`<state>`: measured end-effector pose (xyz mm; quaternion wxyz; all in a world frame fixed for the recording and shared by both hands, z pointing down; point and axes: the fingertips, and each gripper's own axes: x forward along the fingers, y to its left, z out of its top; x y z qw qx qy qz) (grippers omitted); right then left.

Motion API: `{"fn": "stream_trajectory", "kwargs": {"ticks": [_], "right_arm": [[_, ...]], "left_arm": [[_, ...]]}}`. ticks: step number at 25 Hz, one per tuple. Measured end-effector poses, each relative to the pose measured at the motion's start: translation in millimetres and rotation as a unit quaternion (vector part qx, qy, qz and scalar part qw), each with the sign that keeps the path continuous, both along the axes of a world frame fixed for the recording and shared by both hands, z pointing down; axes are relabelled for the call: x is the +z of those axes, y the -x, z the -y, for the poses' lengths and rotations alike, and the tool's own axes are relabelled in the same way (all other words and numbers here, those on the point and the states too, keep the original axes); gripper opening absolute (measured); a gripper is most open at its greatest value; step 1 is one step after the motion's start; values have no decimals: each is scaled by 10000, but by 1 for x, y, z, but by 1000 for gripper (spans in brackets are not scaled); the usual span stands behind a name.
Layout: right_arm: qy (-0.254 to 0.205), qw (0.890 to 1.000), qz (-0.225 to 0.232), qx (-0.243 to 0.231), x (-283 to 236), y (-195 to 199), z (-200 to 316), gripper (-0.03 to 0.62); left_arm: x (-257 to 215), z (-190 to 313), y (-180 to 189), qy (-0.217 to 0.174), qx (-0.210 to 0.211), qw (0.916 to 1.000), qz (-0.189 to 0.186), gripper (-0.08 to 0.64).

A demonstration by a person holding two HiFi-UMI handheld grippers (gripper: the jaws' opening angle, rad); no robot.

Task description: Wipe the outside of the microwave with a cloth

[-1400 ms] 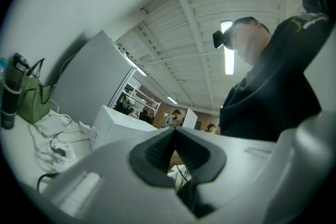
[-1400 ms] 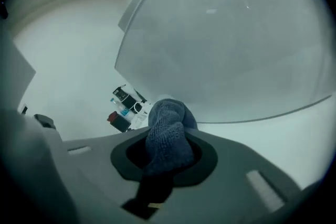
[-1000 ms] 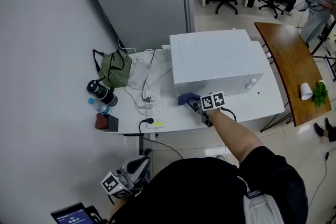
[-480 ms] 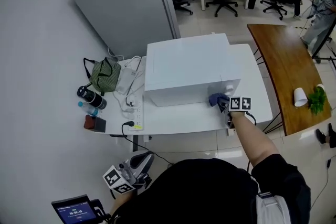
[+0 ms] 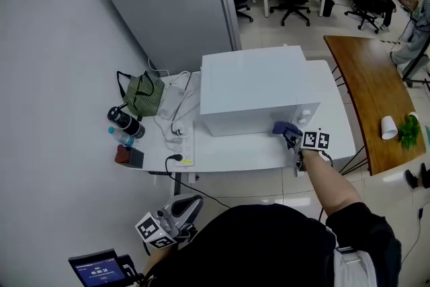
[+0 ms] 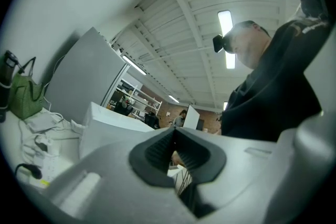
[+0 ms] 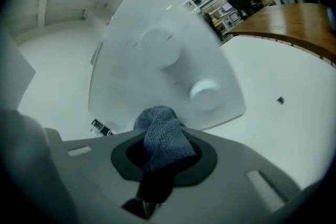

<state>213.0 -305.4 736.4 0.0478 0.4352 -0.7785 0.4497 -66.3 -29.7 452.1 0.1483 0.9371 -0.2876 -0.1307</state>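
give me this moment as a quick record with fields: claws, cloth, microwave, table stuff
right claw: shut on the blue cloth
cloth position: at the microwave front, lower right, by the knobs
left claw: shut, empty, held low, away from the table
microwave: white, on the white table
also on table: green bag, power strip, dark bottle

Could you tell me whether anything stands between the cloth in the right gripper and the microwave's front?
Nothing visible does. The right gripper holds the blue cloth in its jaws, right at the microwave front, near the lower knob. Only bare white table lies around it. I cannot tell whether cloth and panel touch.
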Motion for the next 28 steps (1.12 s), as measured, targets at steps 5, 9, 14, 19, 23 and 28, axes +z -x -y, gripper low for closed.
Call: {"fn": "stream_trajectory", "kwargs": {"ticks": [5,9,14,19,23,28], "right_arm": [[229,9922,-116,-1223,21,165,-28,66],[455,9861,-249,-1581,40,273,-24,66],[658,9848,-681,-1453,61,315,-1,66],[728,9843,-835,-1370,72,288,9,67],[729,9870,-874,-1136,78,216,12,67],[655,9918,-859,-689,78,84,19,67]], "left_arm": [[7,-18,78,91,-126,9999,52,3],[8,-32,134,195,-368,9991,-14,3],[35,-57,186,441,-778,9959,152,3],[31,-52,175,513,-865,9946,271,3],[17,-33,123,416,-706,9961,336,3],[5,-8,31,237,-288,9983,457,3]]}}
